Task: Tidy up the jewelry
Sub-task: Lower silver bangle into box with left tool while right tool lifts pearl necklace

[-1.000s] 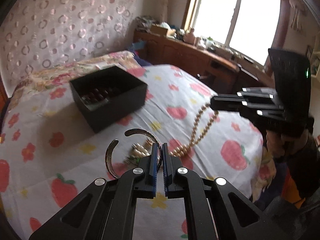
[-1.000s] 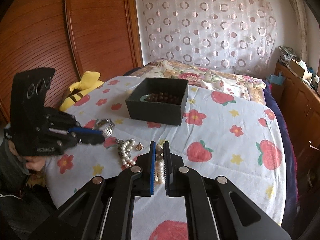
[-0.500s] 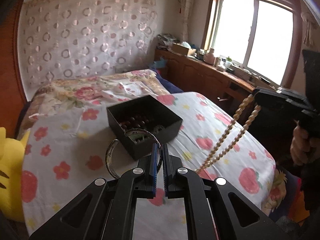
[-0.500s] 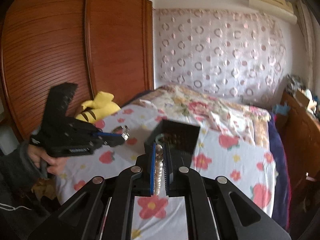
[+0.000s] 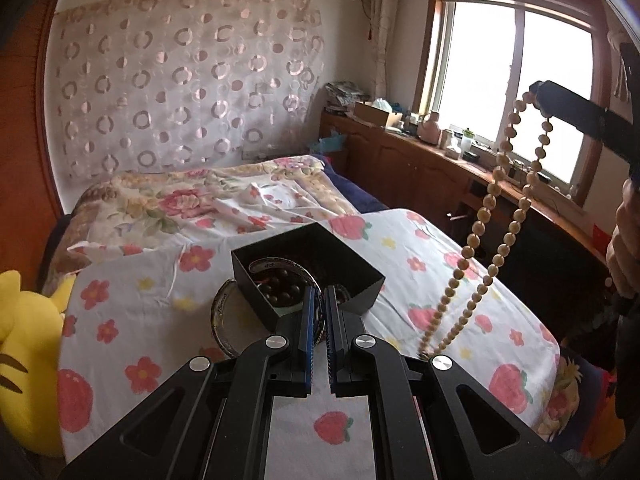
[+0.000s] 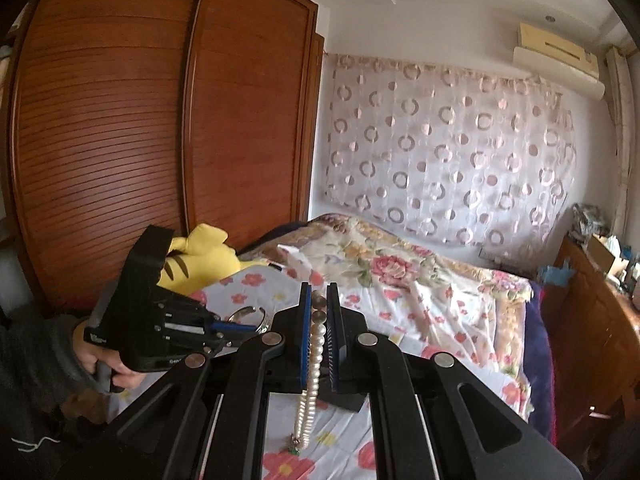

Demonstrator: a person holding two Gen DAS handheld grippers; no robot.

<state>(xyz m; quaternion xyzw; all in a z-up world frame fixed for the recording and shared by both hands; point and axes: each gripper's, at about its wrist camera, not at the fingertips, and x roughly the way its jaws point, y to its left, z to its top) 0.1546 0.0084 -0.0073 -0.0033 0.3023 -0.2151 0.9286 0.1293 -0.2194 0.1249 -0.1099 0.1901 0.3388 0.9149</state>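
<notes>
Left wrist: 1 bangle, 1 necklace, 1 box.

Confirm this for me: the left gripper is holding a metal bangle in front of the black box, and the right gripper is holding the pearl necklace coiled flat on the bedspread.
One thing is wrong. The pearl necklace is not coiled on the bedspread: the left wrist view shows it hanging in the air from the right gripper. The rest holds: the left gripper is shut on the metal bangle in front of the black box.
</notes>
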